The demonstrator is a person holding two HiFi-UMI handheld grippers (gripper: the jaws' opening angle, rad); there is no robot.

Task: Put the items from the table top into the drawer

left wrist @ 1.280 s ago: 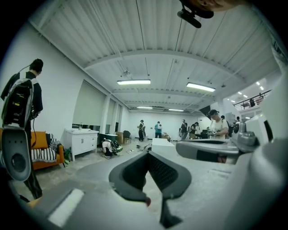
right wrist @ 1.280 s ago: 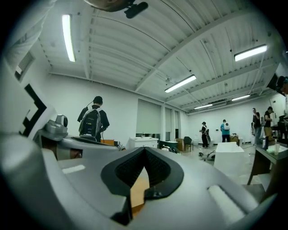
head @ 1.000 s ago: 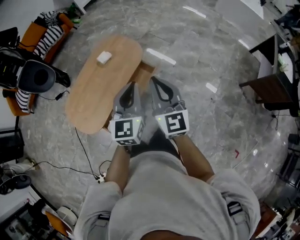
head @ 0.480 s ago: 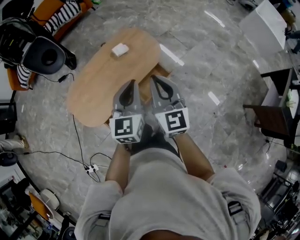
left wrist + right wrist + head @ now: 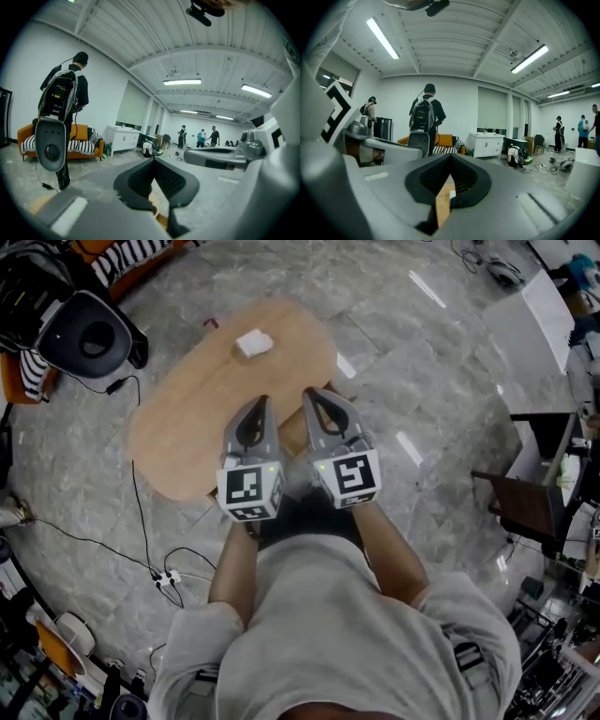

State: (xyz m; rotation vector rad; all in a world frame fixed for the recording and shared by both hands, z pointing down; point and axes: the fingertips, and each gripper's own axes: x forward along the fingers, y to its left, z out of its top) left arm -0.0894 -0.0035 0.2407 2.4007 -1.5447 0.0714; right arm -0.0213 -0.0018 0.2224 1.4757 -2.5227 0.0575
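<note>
The white block (image 5: 254, 342), far on the counter (image 5: 183, 427), looks light, best pinched across its short sides; left hand-held gripper (image 5: 261, 404) and right hand-held gripper (image 5: 310, 395) are clenched, empty.

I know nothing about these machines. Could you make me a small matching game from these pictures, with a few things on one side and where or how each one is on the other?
Things:
1. white item
2. left hand-held gripper
3. power strip
4. sofa

Descriptions:
A. lies on the floor with cables running to it
B. orange, with black-and-white stripes on it
C. sits at the far end of the wooden table
D. jaws shut, nothing between them

Pairs: 1-C, 2-D, 3-A, 4-B
</note>
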